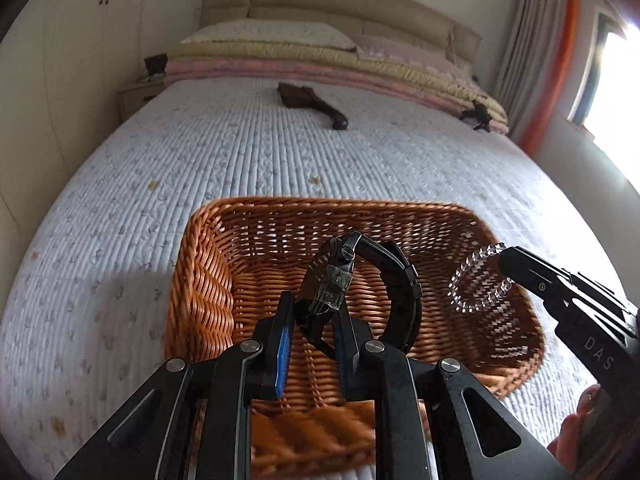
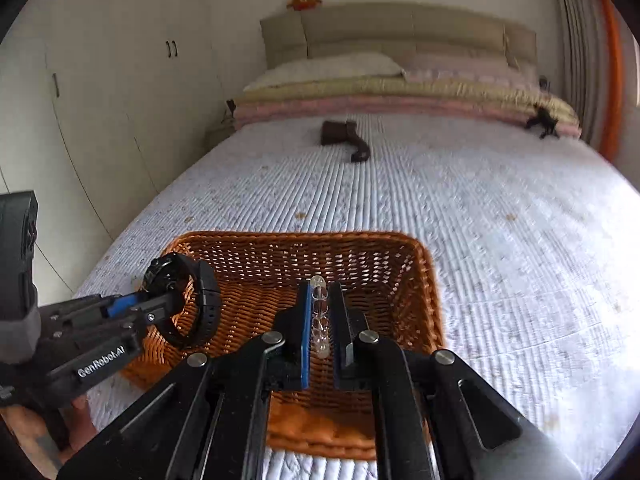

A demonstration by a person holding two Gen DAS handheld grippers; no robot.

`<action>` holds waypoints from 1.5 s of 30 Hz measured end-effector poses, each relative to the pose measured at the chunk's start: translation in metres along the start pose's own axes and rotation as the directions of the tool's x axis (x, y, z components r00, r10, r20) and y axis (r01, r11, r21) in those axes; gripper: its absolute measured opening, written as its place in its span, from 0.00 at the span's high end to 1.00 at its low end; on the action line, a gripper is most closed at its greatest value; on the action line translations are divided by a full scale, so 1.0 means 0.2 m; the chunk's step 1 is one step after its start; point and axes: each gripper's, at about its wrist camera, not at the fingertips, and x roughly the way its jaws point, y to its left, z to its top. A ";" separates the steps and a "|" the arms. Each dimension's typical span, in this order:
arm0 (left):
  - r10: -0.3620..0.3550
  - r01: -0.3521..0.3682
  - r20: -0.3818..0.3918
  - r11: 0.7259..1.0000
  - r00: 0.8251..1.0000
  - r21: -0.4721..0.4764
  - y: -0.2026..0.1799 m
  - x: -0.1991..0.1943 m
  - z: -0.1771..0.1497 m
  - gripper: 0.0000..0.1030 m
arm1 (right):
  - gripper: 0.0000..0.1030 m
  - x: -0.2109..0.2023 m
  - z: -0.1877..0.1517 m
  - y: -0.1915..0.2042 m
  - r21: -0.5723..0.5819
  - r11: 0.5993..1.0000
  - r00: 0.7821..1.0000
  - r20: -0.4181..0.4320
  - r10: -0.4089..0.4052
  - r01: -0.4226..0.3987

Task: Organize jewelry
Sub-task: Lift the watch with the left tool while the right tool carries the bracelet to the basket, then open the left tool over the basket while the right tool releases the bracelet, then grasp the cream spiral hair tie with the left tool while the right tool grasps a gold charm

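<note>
The left gripper (image 1: 312, 312) has its jaws clamped on a black watch (image 1: 360, 280), pinching the case side-on so the linked band arcs up and away to the right of the jaws. The right gripper (image 2: 320, 316) has its jaws closed on a clear bead bracelet (image 2: 320, 320), a few beads caught between the pads; the left wrist view shows the rest of the loop hanging free off the jaw tips. Both pieces hang over the open wicker basket (image 1: 208, 264), which sits on the quilted bed (image 1: 160, 152) just ahead of and below both pairs of jaws.

The watch looks the heavier and stiffer piece; its case appears wrapped in clear film and may be slick, so a grip across the case or a flat link seems safer than one on the curved band. The bracelet is light and limp, probably elastic-strung; round glassy beads can roll out of flat pads, and hard squeezing risks chipping them.

The basket walls rise on all sides of the jaws, with the near rim directly under them, so a dangling band or loop could snag the weave. Inside, the floor looks bare, with room for both pieces apart. Beyond the basket the bed is open; a dark object (image 1: 312, 106) lies well ahead, near the folded bedding.
</note>
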 end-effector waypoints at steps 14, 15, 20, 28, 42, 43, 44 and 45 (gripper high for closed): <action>-0.053 0.053 -0.048 0.999 0.997 -0.009 0.02 0.13 0.01 0.67 | 0.89 0.20 -0.10 -0.07 0.048 0.998 0.997 -0.076 0.034 -0.030; -0.059 0.059 -0.033 0.998 0.998 -0.008 0.02 0.10 0.01 0.61 | 0.88 0.19 -0.11 -0.07 0.054 0.998 0.996 -0.072 0.044 -0.041; -0.079 0.079 0.047 0.997 0.996 0.014 0.00 -0.08 0.02 0.51 | 0.59 0.06 -0.10 -0.09 0.084 0.994 0.997 -0.031 0.075 -0.073; -0.136 0.124 0.236 0.990 0.962 0.062 0.00 -0.63 -0.12 0.51 | 0.59 -0.35 -0.19 -0.03 0.065 0.993 0.994 0.060 0.095 -0.099; -0.186 0.192 0.384 0.981 0.904 0.023 0.11 -1.30 -0.76 0.51 | 0.58 -1.06 -0.74 0.15 -0.032 0.999 0.965 0.260 0.025 -0.017; -0.181 0.188 0.385 0.982 0.905 0.021 0.11 -1.30 -0.81 0.51 | 0.58 -1.09 -0.78 0.15 -0.031 1.000 0.964 0.267 0.014 -0.006; -0.175 0.180 0.384 0.983 0.906 0.024 0.12 -1.30 -0.85 0.51 | 0.58 -1.09 -0.80 0.14 -0.032 0.999 0.964 0.266 0.012 -0.004; -0.165 0.166 0.379 0.986 0.911 0.030 0.12 -1.30 -0.90 0.51 | 0.58 -1.08 -0.83 0.14 -0.033 0.999 0.966 0.259 0.011 -0.002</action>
